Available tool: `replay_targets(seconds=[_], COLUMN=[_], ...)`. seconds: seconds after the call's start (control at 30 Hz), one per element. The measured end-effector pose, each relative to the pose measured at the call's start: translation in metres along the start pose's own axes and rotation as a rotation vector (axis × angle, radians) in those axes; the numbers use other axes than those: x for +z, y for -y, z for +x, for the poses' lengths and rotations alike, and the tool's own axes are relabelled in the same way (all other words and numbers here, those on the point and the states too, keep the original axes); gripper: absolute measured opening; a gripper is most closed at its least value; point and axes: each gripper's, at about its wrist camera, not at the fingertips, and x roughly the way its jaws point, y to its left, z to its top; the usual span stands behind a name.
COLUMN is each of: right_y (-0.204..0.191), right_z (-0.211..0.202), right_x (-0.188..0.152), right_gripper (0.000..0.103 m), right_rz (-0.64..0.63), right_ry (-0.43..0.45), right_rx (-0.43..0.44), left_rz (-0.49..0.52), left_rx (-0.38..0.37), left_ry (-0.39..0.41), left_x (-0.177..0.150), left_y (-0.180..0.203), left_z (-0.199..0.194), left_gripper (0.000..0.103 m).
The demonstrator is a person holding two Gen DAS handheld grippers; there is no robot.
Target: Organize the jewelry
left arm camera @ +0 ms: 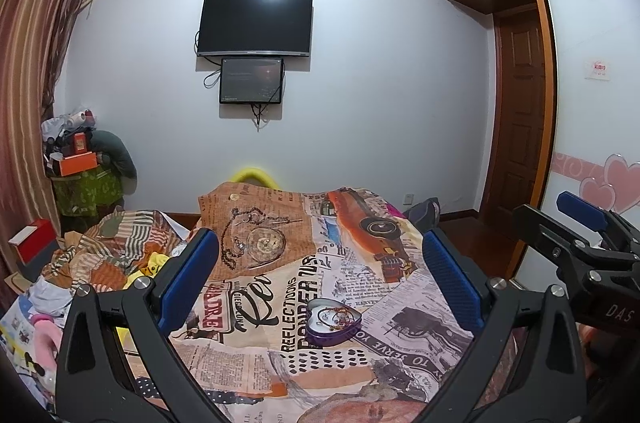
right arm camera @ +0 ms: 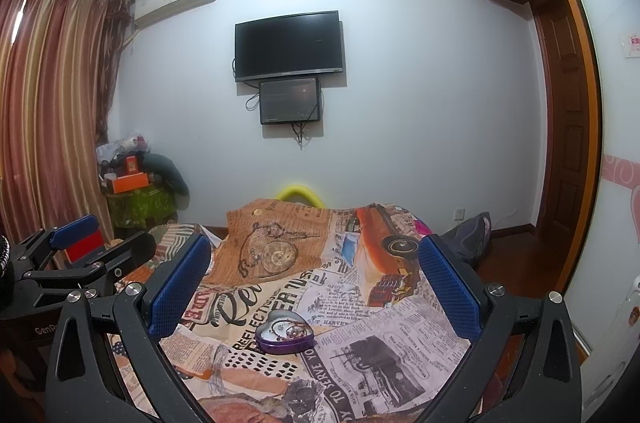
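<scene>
Purple heart-shaped tin (left arm camera: pixel 334 321) sits on my newspaper-print bedspread (left arm camera: pixel 360 263) with several jewelry pieces (left arm camera: pixel 336 315) tangled inside, so collecting looks largely done, though my left gripper (left arm camera: pixel 320 277) and right gripper (right arm camera: pixel 316 281) both hang spread and empty above it.

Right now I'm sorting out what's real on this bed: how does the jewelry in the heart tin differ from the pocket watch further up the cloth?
The jewelry is real, a small tangle of chains lying inside the purple heart-shaped tin; the pocket watch is only a flat picture printed on the cloth. The pocket watch looks much larger than the jewelry. Both are golden and chained.
</scene>
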Motion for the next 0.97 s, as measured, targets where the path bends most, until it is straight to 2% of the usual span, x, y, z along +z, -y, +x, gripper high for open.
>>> replay_targets(seconds=[0.97], right_y=[-0.002], right_z=[0.010], right_x=[0.001], right_gripper=[0.103], right_rz=[0.011], right_ry=[-0.030], right_rx=[-0.010], left_rz=[-0.014], left_rx=[-0.027], left_ry=[-0.023], left_x=[-0.006], left_y=[-0.004], left_z=[0.011], left_gripper=[0.102])
